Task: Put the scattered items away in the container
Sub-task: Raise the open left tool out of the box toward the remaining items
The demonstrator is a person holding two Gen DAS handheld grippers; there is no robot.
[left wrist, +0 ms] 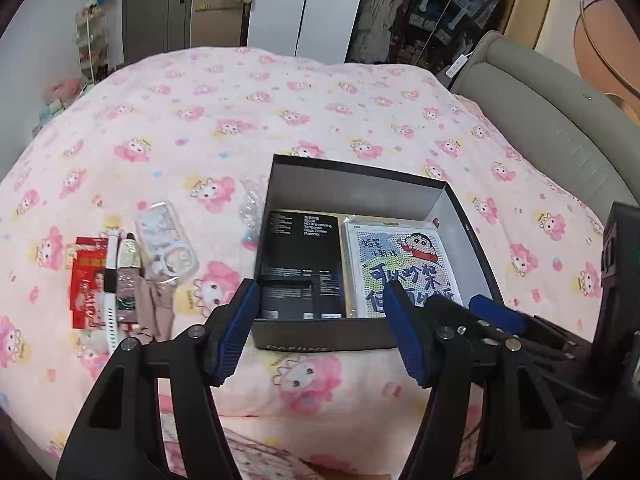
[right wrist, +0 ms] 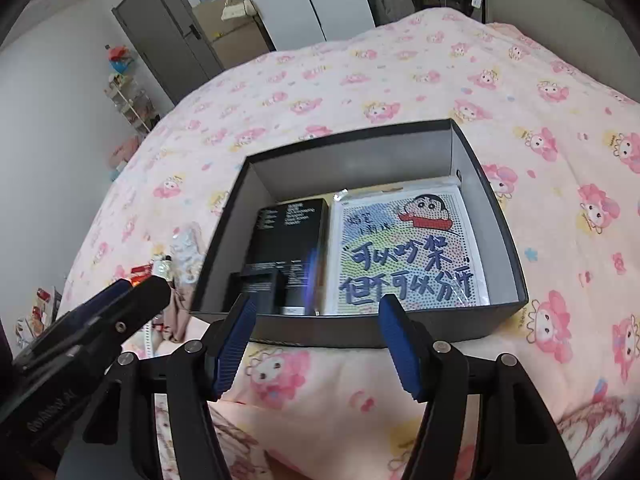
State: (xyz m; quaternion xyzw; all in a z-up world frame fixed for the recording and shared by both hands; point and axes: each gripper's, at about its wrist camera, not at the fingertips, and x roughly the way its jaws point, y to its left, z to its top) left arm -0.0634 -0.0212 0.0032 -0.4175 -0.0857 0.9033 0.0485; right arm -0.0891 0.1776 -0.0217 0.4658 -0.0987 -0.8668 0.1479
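1. The left gripper (left wrist: 320, 332) and right gripper (right wrist: 316, 340) hovered released, empty, above the shoebox (left wrist: 360, 334).
2. The watch (left wrist: 112, 280) and phone case (left wrist: 166, 244) waited on the bed (left wrist: 240, 120), at the shoebox's nine o'clock.

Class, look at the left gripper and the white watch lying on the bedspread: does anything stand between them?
Nothing visible does. The left gripper is open and empty, and only bare bedspread lies between it and the white watch.
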